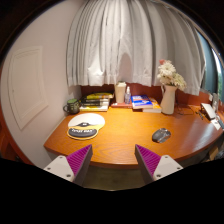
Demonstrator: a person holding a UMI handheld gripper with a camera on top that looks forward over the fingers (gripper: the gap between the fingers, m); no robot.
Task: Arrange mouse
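A grey mouse (161, 134) lies on the wooden desk (125, 138), beyond my right finger and to the right. A dark round mouse pad (85, 129) with a white patch lies on the desk beyond my left finger. My gripper (112, 160) is open and empty, held before the desk's near edge, its purple pads (80, 159) wide apart. Nothing is between the fingers.
A vase of flowers (168, 92) stands at the back right of the desk. Books (97, 101), a small box (121, 93) and more books (142, 102) line the back under white curtains. A dark pot (72, 105) stands at the back left.
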